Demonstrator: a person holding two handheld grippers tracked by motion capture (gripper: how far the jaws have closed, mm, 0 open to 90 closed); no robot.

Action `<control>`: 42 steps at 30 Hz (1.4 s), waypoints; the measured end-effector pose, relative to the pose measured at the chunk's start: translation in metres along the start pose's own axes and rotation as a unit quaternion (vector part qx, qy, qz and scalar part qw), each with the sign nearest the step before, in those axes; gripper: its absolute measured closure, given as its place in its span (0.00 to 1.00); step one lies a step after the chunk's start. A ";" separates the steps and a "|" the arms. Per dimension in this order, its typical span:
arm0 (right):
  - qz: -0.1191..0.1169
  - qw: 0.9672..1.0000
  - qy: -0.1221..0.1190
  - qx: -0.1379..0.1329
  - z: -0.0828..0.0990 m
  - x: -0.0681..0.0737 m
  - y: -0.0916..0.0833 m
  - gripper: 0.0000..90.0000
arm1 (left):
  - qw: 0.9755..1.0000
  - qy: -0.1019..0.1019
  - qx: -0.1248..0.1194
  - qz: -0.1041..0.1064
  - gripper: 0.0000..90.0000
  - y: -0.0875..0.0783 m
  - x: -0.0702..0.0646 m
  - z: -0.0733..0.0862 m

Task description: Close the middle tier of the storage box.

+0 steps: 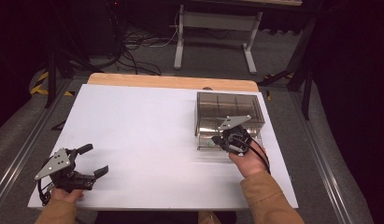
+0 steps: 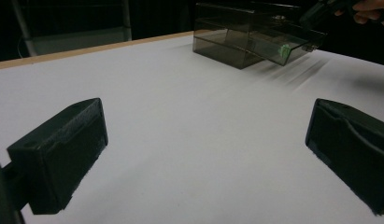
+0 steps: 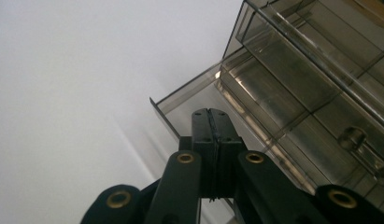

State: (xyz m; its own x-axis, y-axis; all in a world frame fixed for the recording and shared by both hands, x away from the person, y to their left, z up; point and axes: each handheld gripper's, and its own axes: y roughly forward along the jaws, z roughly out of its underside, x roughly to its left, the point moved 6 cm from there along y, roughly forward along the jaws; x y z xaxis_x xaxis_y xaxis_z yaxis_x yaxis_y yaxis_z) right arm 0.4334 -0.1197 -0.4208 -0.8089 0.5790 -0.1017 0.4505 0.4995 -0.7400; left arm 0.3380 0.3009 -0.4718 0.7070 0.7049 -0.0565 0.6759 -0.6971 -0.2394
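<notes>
Drawer (image 1: 216, 142): you have it pulled out of the smoked organiser (image 1: 229, 112); green item inside.
Right tongs (image 3: 211, 114): together, empty.
Left tongs (image 1: 97, 160): apart, idle.
Left: closing drawer.

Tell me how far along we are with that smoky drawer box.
Done: one lower drawer of the drawer box stands pulled out, with a small green item inside. In hand: the right gripper sits over that open drawer, jaws shut together with nothing visible between them. The left gripper rests open, apart on the white table. Left, probably: pushing the drawer closed.
</notes>
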 end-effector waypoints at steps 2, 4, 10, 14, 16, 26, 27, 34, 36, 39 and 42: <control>-0.002 1.000 -0.001 0.001 0.003 0.000 -0.002 1.00 | 1.000 0.001 0.002 0.000 0.00 0.000 0.000 0.000; -0.006 1.000 -0.003 0.003 0.006 -0.001 -0.004 1.00 | 1.000 0.001 0.002 0.000 0.00 0.000 0.000 0.000; -0.015 1.000 -0.013 0.012 0.014 -0.002 -0.009 1.00 | 1.000 0.001 0.001 0.000 0.00 0.000 0.000 0.000; -0.016 1.000 -0.017 0.016 0.019 -0.005 -0.013 1.00 | 1.000 0.003 0.000 0.000 0.00 0.000 0.000 0.000; -0.020 0.999 -0.018 0.019 0.021 -0.005 -0.015 1.00 | 1.000 0.003 0.000 0.000 0.00 0.000 0.000 0.000; -0.027 0.998 -0.024 0.056 0.034 -0.013 -0.017 1.00 | 1.000 0.002 0.001 -0.001 0.00 0.001 0.000 0.000; -0.028 0.998 -0.023 0.059 0.036 -0.013 -0.018 1.00 | 1.000 0.003 0.001 -0.002 0.00 0.001 0.000 0.000; -0.033 0.996 -0.019 0.086 0.049 -0.018 -0.020 1.00 | 1.000 0.003 0.001 -0.002 0.00 0.001 0.000 0.000; -0.036 0.995 -0.012 0.095 0.053 -0.019 -0.019 1.00 | 1.000 0.002 0.001 -0.002 0.00 0.001 0.000 0.000; -0.037 0.994 -0.009 0.101 0.056 -0.021 -0.019 1.00 | 1.000 0.003 0.001 -0.002 0.00 0.001 0.000 0.000; -0.041 0.993 -0.008 0.111 0.058 -0.021 -0.019 1.00 | 1.000 0.003 0.001 -0.002 0.00 0.001 0.000 0.000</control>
State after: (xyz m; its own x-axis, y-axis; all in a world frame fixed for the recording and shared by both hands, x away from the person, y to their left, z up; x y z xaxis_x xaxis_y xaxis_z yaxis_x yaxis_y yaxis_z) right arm 0.4199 -0.1789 -0.4437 -0.8463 0.5309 -0.0447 0.2901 0.3888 -0.8745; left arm 0.3385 0.3006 -0.4721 0.7048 0.7076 -0.0503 0.6788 -0.6933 -0.2420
